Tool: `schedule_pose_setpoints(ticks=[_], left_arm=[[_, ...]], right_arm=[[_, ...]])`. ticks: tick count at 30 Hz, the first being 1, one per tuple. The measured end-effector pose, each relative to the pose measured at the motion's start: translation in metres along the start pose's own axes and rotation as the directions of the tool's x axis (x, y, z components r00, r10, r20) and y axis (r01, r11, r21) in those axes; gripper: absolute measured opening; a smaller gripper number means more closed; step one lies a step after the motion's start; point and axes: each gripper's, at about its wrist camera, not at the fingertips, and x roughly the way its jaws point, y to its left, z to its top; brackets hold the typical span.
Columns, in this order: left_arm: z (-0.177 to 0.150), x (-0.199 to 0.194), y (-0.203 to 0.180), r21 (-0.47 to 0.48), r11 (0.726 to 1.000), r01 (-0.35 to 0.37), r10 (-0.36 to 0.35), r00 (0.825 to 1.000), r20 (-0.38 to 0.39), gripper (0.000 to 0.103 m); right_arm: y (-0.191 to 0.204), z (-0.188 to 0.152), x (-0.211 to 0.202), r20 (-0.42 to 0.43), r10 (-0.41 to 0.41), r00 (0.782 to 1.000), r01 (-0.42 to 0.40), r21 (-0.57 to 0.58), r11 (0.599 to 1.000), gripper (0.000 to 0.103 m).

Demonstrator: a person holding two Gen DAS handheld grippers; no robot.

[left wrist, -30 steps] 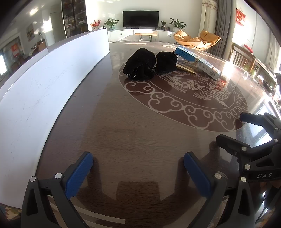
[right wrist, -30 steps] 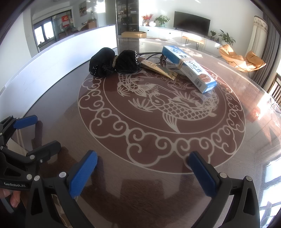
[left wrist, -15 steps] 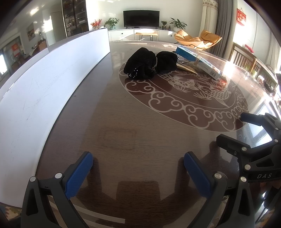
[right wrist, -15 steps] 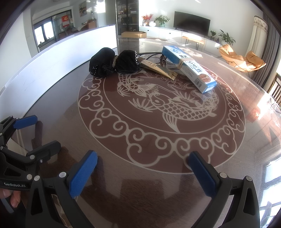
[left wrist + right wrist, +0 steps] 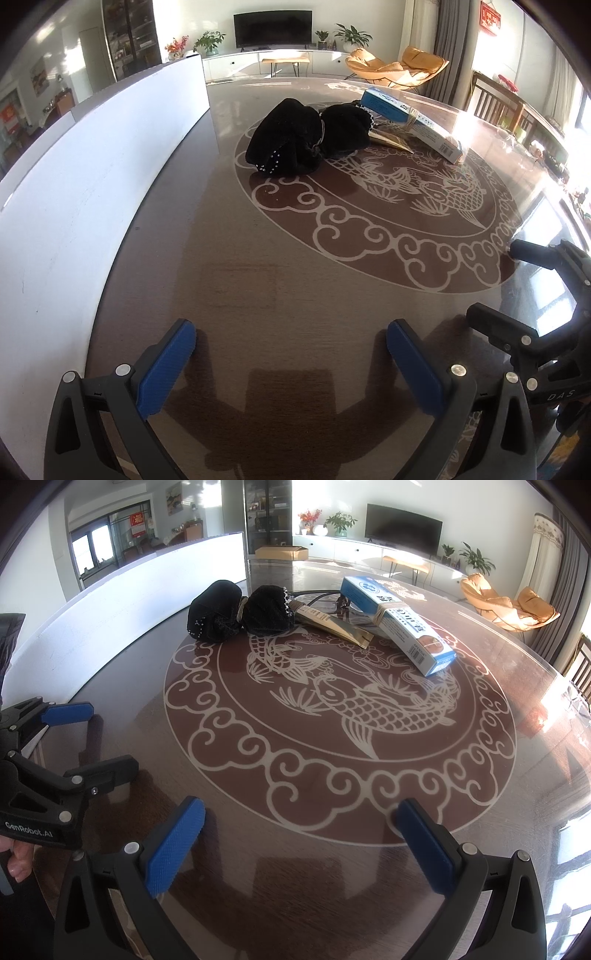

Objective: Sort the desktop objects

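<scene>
Two grippers, the left gripper [image 5: 290, 349] and right gripper [image 5: 299, 825], hover spread wide and empty, well short of the black cloth bundle [image 5: 240, 611], gold sachet [image 5: 336, 627] and blue box [image 5: 399, 616] clustered across the table [image 5: 258, 867], seemingly poised before a first pick.

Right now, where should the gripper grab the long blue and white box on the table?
Probably across the long blue and white cardboard box at its near end, the narrow way, coming from the front with the right gripper. That end rests on the table's glass top, free of the gold packet, and looks slimmer than the open jaws.
</scene>
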Motion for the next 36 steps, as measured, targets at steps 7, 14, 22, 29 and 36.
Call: schedule_pose_setpoints(ticks=[7, 14, 22, 29, 36], left_arm=[[-0.0024, -0.0015, 0.0006, -0.002, 1.000, -0.002, 0.002, 1.000, 0.027, 0.103], [-0.0025, -0.0016, 0.0006, -0.003, 1.000, -0.003, 0.003, 1.000, 0.027, 0.103], [-0.0029, -0.0026, 0.0015, -0.007, 1.000, -0.007, 0.007, 1.000, 0.029, 0.103], [-0.0028, -0.0028, 0.0019, -0.011, 1.000, -0.008, 0.008, 1.000, 0.030, 0.103], [-0.0031, -0.0024, 0.0020, -0.012, 1.000, -0.007, 0.008, 0.999, 0.031, 0.103]], right_arm=[[0.0000, 0.0000, 0.0001, 0.000, 0.000, 1.000, 0.000, 0.000, 1.000, 0.103], [0.0000, -0.0001, 0.0004, 0.000, 0.000, 1.000, 0.000, 0.000, 1.000, 0.103], [-0.0001, -0.0001, 0.0002, 0.000, 0.000, 1.000, 0.000, 0.000, 1.000, 0.103], [-0.0001, -0.0001, 0.0003, 0.000, 0.000, 1.000, 0.000, 0.000, 1.000, 0.103], [-0.0001, -0.0002, 0.0007, 0.000, 0.001, 1.000, -0.001, 0.000, 1.000, 0.103]])
